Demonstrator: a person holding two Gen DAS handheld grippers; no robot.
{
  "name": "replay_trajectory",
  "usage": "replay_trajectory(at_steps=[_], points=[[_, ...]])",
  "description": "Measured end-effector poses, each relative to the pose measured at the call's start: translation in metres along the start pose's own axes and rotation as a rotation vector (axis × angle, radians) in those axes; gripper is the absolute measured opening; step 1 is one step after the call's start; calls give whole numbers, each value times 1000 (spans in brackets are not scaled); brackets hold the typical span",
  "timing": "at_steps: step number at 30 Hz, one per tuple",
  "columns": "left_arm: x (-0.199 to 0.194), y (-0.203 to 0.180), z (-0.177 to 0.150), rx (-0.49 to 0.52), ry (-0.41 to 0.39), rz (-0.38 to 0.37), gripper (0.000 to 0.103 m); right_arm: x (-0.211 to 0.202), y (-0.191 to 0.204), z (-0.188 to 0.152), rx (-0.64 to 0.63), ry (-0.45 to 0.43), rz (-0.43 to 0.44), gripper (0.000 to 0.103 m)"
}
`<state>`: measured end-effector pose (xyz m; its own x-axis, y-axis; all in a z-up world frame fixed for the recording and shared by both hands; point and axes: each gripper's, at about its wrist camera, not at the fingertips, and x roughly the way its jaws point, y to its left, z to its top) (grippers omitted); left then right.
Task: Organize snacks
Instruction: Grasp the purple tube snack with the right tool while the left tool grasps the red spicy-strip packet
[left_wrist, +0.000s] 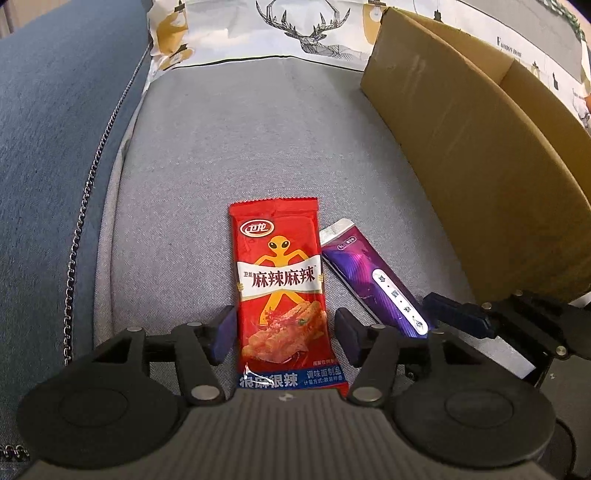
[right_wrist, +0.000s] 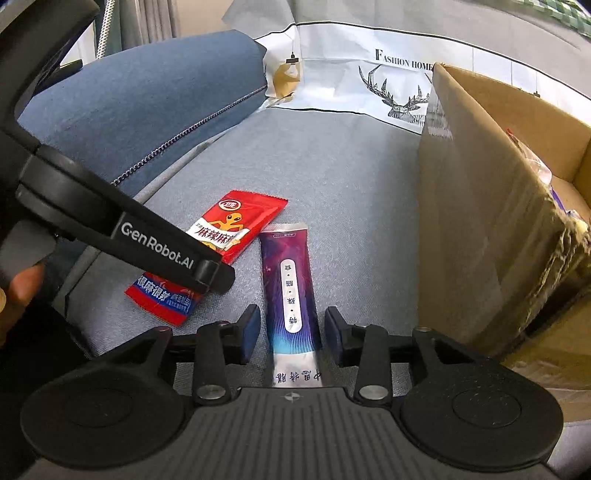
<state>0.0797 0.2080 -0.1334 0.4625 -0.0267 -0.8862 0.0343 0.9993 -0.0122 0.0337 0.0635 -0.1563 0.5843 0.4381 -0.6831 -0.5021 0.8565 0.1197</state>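
Brown cardboard box (left_wrist: 480, 155) stands right, on grey sofa cushion (left_wrist: 240, 155). Red foil snack packet (left_wrist: 282, 291) lies between left gripper (left_wrist: 286, 332)'s spread jaws, untouched; purple sachet (right_wrist: 290, 291) likewise between right gripper (right_wrist: 291, 332)'s.

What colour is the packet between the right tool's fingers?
Purple with silver ends, the stick packet; clearest in the right wrist view.
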Motion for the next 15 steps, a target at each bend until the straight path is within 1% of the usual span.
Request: replay_trajectory(at_steps=[3,7,8,9,12,15], points=[[2,-6,1,19,2,20,66,0,-2,0,0,-4,-2,40],[3,-7,2,18,1,23,67,-1,-1,-1,-9,-8,0,30],[3,-7,2,13,0,22,67,-1,-1,-1,-13,-8,2,30],[3,-7,2,9,-3,26,65,-1,-1,-1,-13,-10,3,28],[0,-5,1,-3,-14,35,53,-2,-1,-1,-13,-13,5,24],[-4,-4,-1,-17,-27,26,50,-4,0,-1,-19,-24,2,22]])
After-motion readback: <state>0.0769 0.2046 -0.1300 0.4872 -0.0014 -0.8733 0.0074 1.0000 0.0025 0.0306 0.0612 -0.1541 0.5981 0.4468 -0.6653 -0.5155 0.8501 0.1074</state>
